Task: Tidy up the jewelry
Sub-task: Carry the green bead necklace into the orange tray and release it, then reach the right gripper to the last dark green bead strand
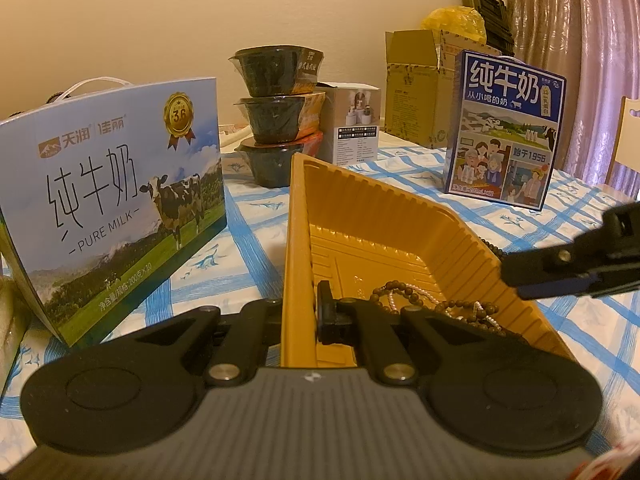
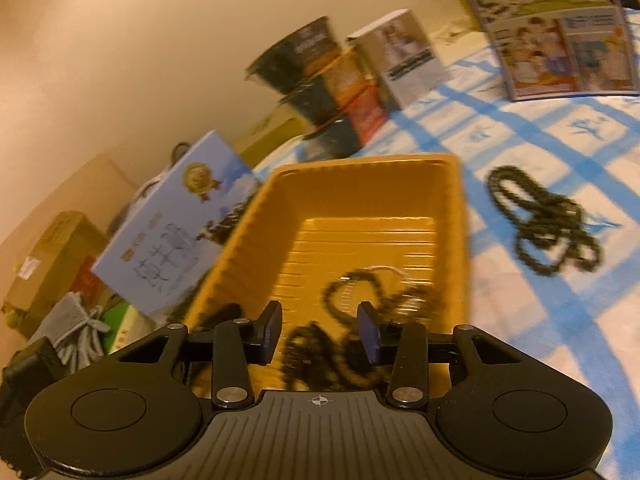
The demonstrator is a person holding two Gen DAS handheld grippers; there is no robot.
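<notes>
A yellow plastic tray (image 1: 384, 216) sits on the blue-checked tablecloth. My left gripper (image 1: 298, 316) is shut on the tray's left wall. Inside lie brown bead strings (image 1: 460, 306) and a thin pearl strand (image 1: 394, 300). In the right wrist view the tray (image 2: 360, 200) is below my right gripper (image 2: 320, 334), which is open and hovers over the dark bead strings (image 2: 352, 320) in it. Another dark bead necklace (image 2: 548, 220) lies on the cloth right of the tray. The right gripper also shows at the right edge of the left wrist view (image 1: 568, 268).
A light-blue milk carton (image 1: 116, 200) stands left of the tray, stacked black bowls (image 1: 276, 116) and a small white box (image 1: 356, 124) behind it, a dark-blue milk box (image 1: 504, 128) and cardboard box (image 1: 416, 88) at back right. A chair (image 1: 628, 140) stands at the right.
</notes>
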